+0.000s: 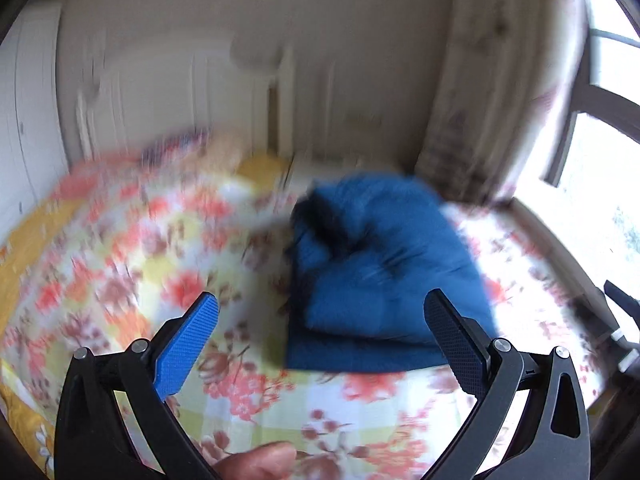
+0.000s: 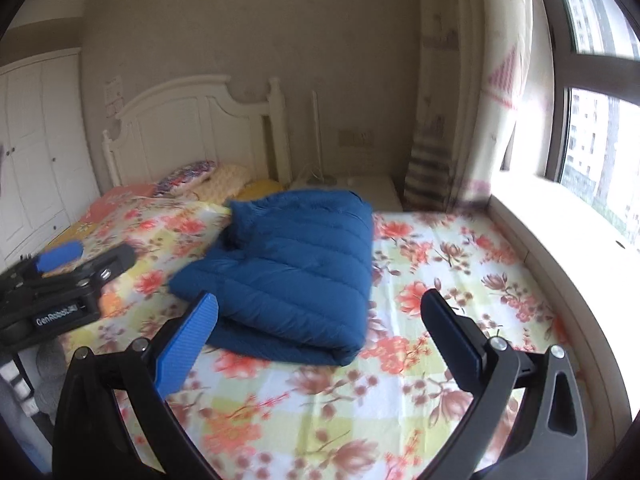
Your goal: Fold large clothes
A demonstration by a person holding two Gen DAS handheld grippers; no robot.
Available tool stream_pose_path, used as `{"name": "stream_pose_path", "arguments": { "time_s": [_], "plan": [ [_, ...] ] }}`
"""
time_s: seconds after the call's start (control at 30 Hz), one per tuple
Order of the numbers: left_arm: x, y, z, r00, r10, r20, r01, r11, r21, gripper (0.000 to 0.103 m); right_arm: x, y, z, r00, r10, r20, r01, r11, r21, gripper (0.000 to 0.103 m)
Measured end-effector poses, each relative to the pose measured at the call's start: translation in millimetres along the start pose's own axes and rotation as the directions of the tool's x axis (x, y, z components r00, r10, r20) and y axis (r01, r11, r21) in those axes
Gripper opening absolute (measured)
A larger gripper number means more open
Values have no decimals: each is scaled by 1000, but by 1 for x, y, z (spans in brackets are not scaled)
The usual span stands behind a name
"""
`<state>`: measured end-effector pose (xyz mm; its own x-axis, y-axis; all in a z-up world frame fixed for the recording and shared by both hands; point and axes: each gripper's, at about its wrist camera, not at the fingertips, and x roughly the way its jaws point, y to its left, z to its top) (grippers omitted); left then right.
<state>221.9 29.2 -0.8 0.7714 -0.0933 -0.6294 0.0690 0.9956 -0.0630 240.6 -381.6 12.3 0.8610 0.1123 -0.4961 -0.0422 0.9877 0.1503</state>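
The left tool (image 1: 320, 344) has its two fingers spread wide with nothing between them, raised above the bed; its view is smeared by motion blur. The right tool (image 2: 320, 340) is likewise wide open and empty, hanging over the near part of the bed. Neither touches the blue padded jacket (image 2: 292, 276), which lies ahead of both tools on the floral bedsheet (image 2: 440, 264), roughly mid-bed.

The jacket looks folded already: it sits as a compact, layered bundle, the quilted upper layer doubled over a flat lower layer whose edge shows along the near side. At the far left of the bundle the cloth bunches up and looks less tidy; whether that is a hood or a sleeve I cannot tell. My judgement is that the folding is finished or nearly so, with at most a smoothing of that lumpy end left.

In the right wrist view the left tool shows at the left edge, well apart from the jacket. Beyond are pillows (image 2: 200, 176) against a white headboard (image 2: 192, 116), a wardrobe (image 2: 36, 152) on the left, and a curtain (image 2: 452, 120) and window (image 2: 596, 128) on the right. Nothing lies between the tools and the jacket.
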Motion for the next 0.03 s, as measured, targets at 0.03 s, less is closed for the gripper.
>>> {"name": "stream_pose_path", "arguments": {
  "time_s": [0.03],
  "plan": [
    [24,21,6,999,16,-49,-17,1000,-11,99,15,-24,6,1000,-3,-22,3,1000,30,101]
  ]
}}
